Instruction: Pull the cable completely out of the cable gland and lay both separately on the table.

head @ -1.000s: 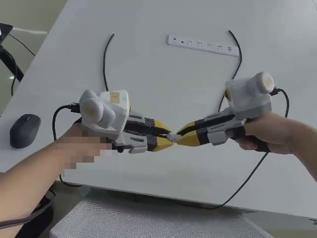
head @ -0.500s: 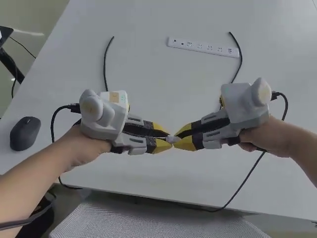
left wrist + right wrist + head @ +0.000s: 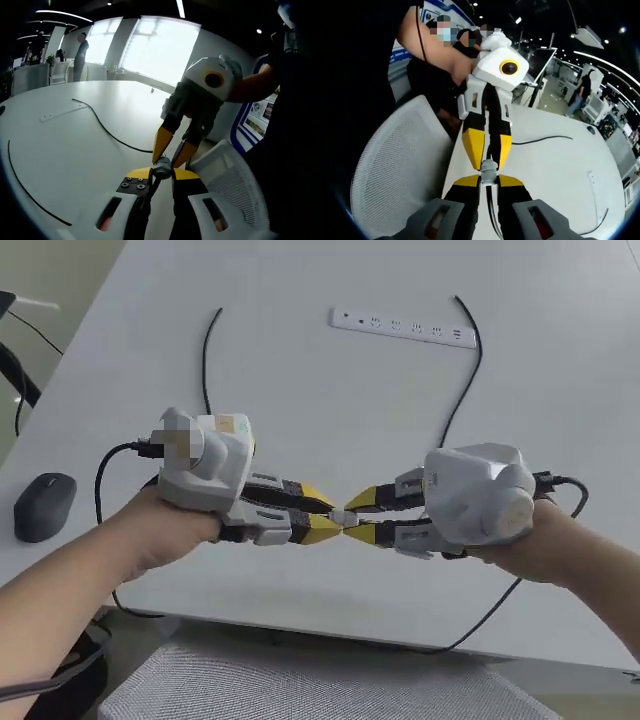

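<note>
Left gripper (image 3: pixel 333 520), jaws pressed onto the cable gland (image 3: pixel 344 519), meets the right gripper (image 3: pixel 355 521) tip to tip above the near part of the table (image 3: pixel 330 390). The right jaws appear to pinch the black cable (image 3: pixel 493 207) just behind the gland. For clean extraction, hold the gland still and draw the cable straight along its axis, without twisting.

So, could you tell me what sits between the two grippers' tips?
The small cable gland, met by the left gripper and the right gripper from either side; the head view shows it clearest.
</note>
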`<state>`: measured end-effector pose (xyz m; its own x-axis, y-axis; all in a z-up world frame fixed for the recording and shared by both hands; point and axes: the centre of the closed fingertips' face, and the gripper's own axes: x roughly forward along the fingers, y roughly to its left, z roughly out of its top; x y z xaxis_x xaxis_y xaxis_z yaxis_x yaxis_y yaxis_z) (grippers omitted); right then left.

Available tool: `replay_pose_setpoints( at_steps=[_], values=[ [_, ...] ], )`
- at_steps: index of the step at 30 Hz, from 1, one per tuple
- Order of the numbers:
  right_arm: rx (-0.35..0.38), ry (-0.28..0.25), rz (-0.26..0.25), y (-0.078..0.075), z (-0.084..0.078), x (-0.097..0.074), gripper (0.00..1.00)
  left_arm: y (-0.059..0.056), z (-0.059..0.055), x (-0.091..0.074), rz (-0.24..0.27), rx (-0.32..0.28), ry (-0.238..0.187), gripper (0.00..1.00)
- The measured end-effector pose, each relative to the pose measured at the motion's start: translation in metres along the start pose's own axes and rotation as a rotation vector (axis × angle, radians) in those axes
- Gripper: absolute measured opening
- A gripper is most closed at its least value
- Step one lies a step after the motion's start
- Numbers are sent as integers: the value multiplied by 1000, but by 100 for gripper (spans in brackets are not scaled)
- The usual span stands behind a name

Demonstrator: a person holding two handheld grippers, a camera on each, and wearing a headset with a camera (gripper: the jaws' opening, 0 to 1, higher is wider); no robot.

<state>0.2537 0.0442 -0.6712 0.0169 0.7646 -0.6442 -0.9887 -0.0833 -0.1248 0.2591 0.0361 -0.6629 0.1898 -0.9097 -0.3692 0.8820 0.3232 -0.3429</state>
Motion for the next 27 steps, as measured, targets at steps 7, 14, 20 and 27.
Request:
replay_pose_setpoints(
  at_steps=[7,14,20,27],
  values=[
    [284,-46,39,0,4,-7,14,-3,5,-1,-8,29,-17,15],
    [592,-142,171,-5,1,-21,19,-6,5,0,-9,79,-19,15],
    [782,-247,312,-11,4,-22,17,-8,8,-2,-16,130,-28,15],
    [804,-230,377,-8,5,-16,18,-8,9,-2,-17,141,-24,15]
  ],
)
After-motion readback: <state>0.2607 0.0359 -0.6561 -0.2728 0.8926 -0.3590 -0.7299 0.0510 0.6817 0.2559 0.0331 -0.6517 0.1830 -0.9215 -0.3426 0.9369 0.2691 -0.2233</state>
